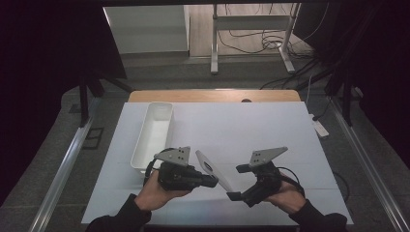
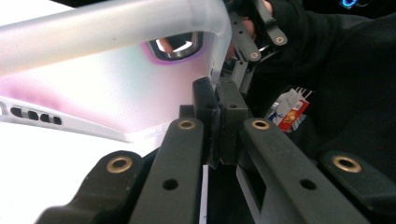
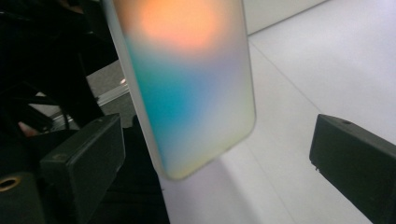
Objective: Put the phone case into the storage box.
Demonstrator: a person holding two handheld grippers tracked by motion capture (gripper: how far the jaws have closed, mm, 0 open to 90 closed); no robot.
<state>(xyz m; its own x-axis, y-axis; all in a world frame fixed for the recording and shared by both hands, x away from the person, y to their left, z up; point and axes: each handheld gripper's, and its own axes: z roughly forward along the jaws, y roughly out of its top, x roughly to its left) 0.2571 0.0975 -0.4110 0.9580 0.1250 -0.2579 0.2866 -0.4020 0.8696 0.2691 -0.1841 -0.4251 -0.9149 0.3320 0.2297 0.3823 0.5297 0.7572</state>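
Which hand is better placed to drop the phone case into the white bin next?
Left. The left gripper is shut on the phone case and sits beside the white bin. The right gripper stands open around the case's lower end, farther from the bin.

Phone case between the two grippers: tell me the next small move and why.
Probably draw the right gripper back off the phone case. Its jaws stand wide apart, touching neither side, while the left gripper has the case's edge clamped and carries it alone above the table, beside the white bin.
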